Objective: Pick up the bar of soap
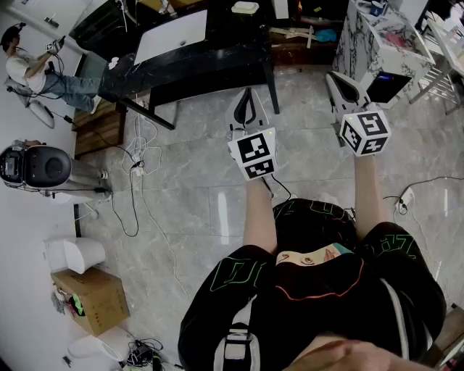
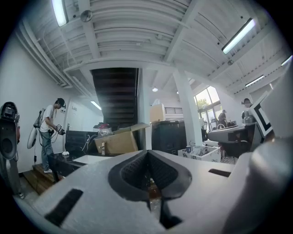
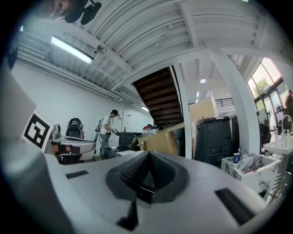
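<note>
Approach is the step in hand, by my reading: nothing is gripped, and no bar of soap lies near either pair of fingers. The left gripper point(image 1: 247, 94) and the right gripper point(image 1: 338, 78) are held level, side by side, over bare floor tiles point(image 1: 181, 203). Both point toward a dark table point(image 1: 217, 58) that stands well ahead of the fingertips. At that table's far edge, straight ahead of the left fingertips, sits a small pale block point(image 1: 245, 7). It may be the soap, but it is too small to tell.

In the left gripper view the dark ribbed pads point(image 2: 130, 171) are pressed together at their tips. Only background shows through the slot beneath them, and nothing is pinched. The right gripper view shows the same: pads point(image 3: 130, 173) closed tip to tip, holding nothing.

The next move likely calls for carrying one gripper forward to the table and spreading its fingers before they reach the block. It would then be lowered so that one pad comes to each side. Soap tends to be slick, so the pads should probably close squarely on flat faces.
</note>
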`<state>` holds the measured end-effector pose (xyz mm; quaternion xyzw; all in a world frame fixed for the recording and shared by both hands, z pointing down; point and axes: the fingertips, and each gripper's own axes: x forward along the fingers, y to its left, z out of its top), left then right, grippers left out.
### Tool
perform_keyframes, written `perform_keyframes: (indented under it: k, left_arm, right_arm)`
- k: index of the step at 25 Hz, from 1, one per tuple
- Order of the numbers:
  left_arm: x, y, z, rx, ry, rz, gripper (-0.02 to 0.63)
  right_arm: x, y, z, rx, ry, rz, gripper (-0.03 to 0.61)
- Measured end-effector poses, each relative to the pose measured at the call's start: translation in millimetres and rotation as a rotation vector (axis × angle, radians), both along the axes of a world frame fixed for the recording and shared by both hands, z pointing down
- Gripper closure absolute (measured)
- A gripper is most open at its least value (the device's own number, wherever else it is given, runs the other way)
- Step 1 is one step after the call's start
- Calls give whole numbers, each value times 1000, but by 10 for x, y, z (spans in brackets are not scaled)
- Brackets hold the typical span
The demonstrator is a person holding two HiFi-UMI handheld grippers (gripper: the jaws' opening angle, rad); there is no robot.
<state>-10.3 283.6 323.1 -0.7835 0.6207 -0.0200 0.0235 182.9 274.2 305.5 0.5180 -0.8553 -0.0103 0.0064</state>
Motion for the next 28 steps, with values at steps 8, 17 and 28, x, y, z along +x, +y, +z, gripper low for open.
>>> perform_keyframes:
  k: [8,17,28]
  left_arm:
    - [-6,-6,4,14,23,-5,606]
    - [52,-70,-37,28,49,6,606]
    - [23,-222,-127,44,64,2,606]
  right_arm:
    - [-47,18,20,6,61,-16,574]
    - [8,-43,-41,12,76,13,573]
    - [9,-151,-132,19,62,1,572]
